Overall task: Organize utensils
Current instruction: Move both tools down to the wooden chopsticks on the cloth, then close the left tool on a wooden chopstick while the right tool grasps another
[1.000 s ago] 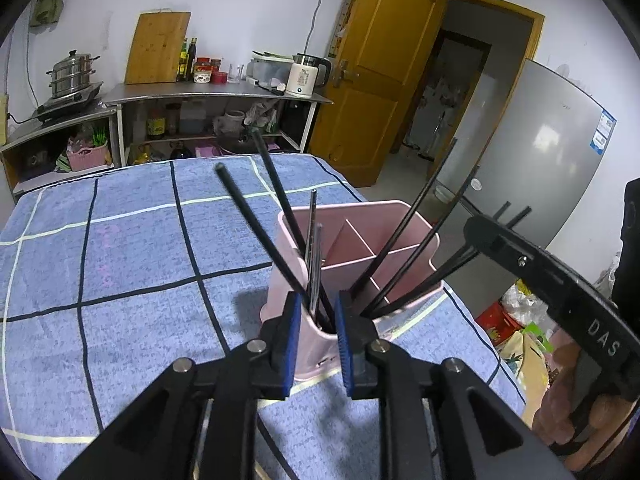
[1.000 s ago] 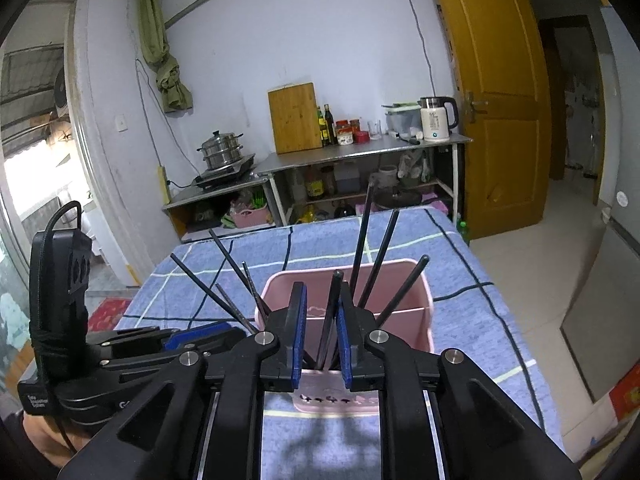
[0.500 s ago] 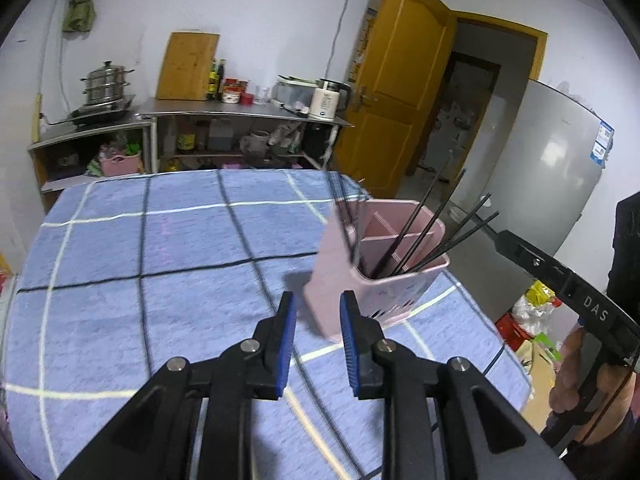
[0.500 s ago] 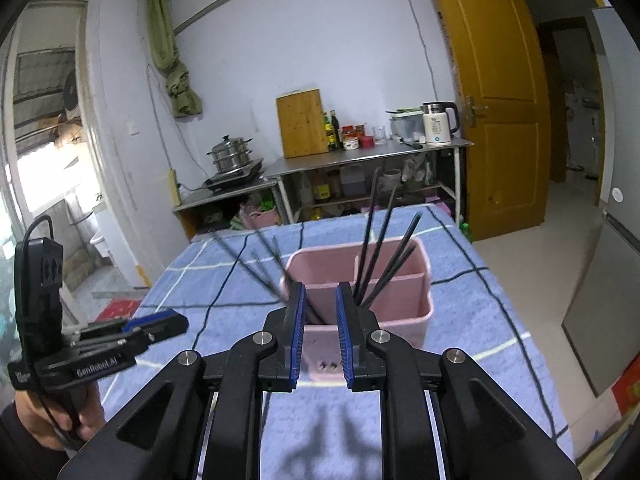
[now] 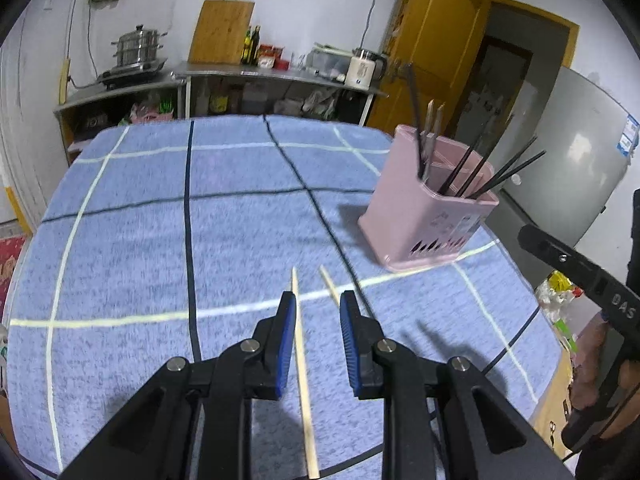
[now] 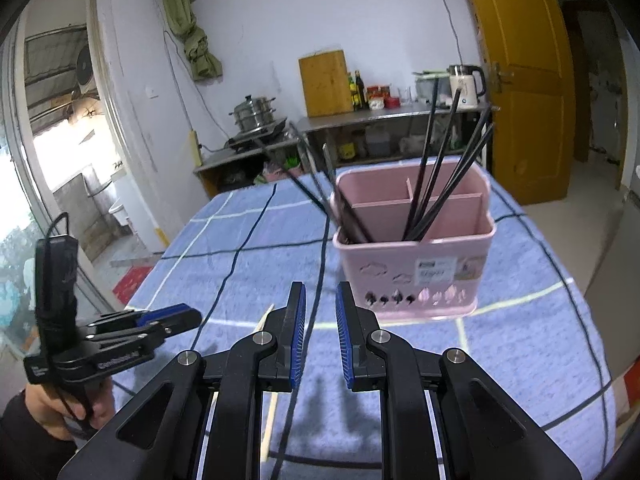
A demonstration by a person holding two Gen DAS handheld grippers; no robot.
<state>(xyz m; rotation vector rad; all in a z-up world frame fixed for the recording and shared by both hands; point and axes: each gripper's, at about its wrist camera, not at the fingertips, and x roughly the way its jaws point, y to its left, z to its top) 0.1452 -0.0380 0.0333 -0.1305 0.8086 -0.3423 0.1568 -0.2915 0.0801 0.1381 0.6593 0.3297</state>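
A pink utensil holder (image 5: 428, 220) (image 6: 416, 276) stands on the blue checked tablecloth (image 5: 160, 240), with several black chopsticks (image 5: 472, 172) (image 6: 436, 168) leaning in its compartments. Two pale wooden chopsticks lie on the cloth. The long one (image 5: 302, 372) (image 6: 272, 412) runs under my left gripper (image 5: 317, 296), close to its left pad. The short one (image 5: 329, 286) disappears behind the right finger. My left gripper is open and its pads press on nothing. My right gripper (image 6: 320, 292) is open with a narrow gap and holds nothing, just in front of the holder's near left corner.
A steel counter (image 5: 280, 76) at the back carries a pot (image 5: 138, 46), a cutting board (image 5: 222, 32), bottles and a kettle (image 5: 362, 68). An orange door (image 6: 524, 80) and a grey fridge (image 5: 576, 168) stand to the right. The table's edge drops off just beyond the holder.
My left gripper has drawn back and left from the holder and sunk towards the cloth, and the wooden chopsticks have come into view. My right gripper has lowered, its jaws a little wider.
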